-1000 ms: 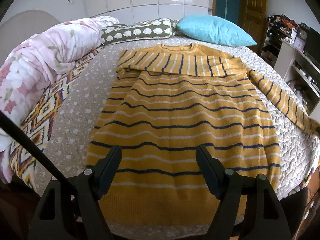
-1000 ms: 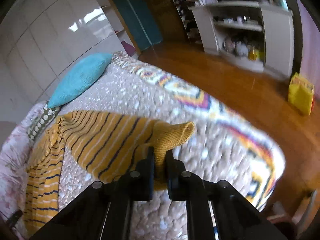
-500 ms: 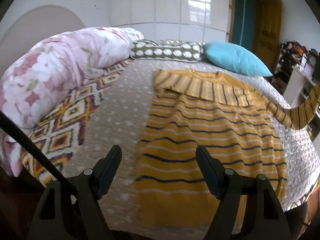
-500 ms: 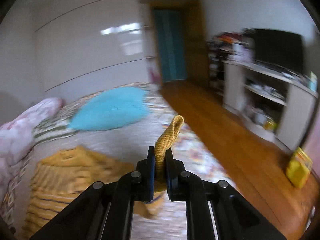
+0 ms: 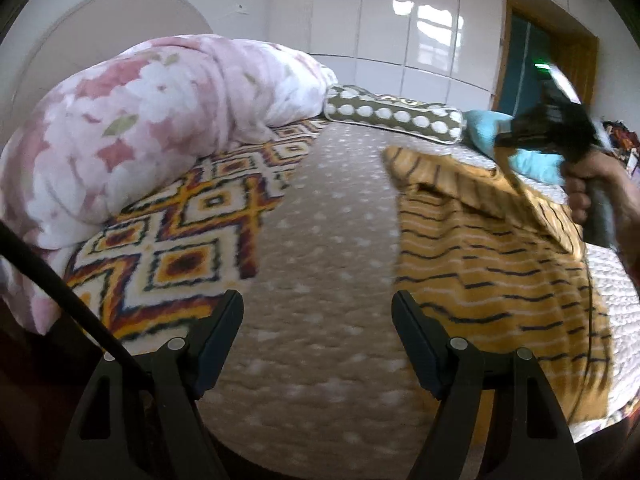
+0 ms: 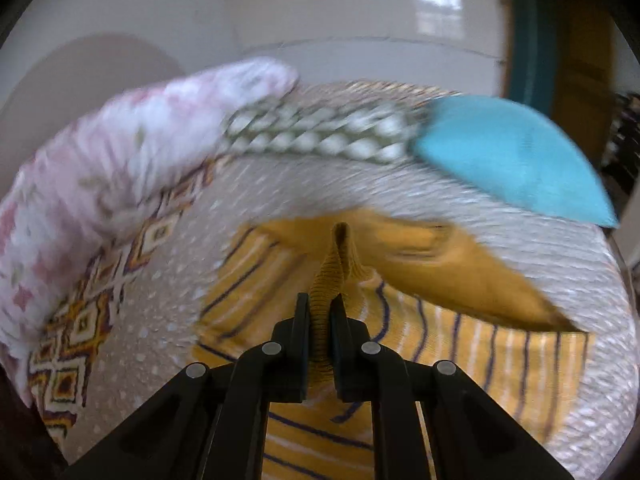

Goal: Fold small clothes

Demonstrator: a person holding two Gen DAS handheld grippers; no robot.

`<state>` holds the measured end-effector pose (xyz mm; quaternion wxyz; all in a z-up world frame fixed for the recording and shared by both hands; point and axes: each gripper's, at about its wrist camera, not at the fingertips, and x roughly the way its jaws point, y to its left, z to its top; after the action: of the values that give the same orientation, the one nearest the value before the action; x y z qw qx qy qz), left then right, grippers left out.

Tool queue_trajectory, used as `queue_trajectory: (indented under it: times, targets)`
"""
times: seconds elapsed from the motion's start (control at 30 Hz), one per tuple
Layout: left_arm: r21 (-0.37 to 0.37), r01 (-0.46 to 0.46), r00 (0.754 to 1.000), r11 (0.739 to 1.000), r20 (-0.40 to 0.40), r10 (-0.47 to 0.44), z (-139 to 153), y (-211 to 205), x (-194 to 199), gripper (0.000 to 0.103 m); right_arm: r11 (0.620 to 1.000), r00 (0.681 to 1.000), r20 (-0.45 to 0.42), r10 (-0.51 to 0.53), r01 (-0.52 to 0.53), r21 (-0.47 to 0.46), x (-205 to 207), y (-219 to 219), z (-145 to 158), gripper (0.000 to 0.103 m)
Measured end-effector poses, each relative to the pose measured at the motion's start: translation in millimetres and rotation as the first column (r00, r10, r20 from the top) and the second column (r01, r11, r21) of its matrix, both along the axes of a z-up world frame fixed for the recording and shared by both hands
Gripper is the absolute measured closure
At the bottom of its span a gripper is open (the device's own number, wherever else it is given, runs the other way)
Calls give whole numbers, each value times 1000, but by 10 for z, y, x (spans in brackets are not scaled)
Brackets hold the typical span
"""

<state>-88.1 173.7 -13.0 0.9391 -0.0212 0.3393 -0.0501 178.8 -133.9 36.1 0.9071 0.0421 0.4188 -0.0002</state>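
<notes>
while the left gripper (image 5: 318, 312) is hanging open over the dotted quilted bedspread (image 5: 328, 216), the right gripper (image 6: 319, 312) is pinching the striped mustard knit sweater's (image 6: 460, 344) ribbed cuff (image 6: 334, 264).

right gripper (image 6: 319, 320) clamped on ribbed cuff (image 6: 334, 268) of yellow striped sweater (image 6: 460, 344), cuff sticking up past the fingertips. Sweater body spread under and to both sides of claw on dotted bedspread (image 6: 560, 248). Blue pillow (image 6: 516, 164) ahead-right, spotted bolster (image 6: 316, 136) ahead, pink floral duvet (image 6: 100, 168) left. Background motion-blurred.
</notes>
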Motion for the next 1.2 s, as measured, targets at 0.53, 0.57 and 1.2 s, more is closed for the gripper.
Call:
queue_trajectory:
  times: [0.53, 0.57, 1.2]
  targets:
    - [-17, 17, 1000, 1000, -18, -17, -178, 110, 13, 27, 967, 962, -124, 244, -251, -50, 432, 1214, -543, 63]
    - [-17, 16, 1000, 1000, -16, -17, -163, 107, 4, 27, 969, 965, -104, 240, -244, -37, 287, 1143, -432, 59]
    - [-362, 124, 930, 924, -283, -236, -506, -362, 393, 24, 953, 980, -166, -106, 148, 266, -3153, -1325, -756, 49]
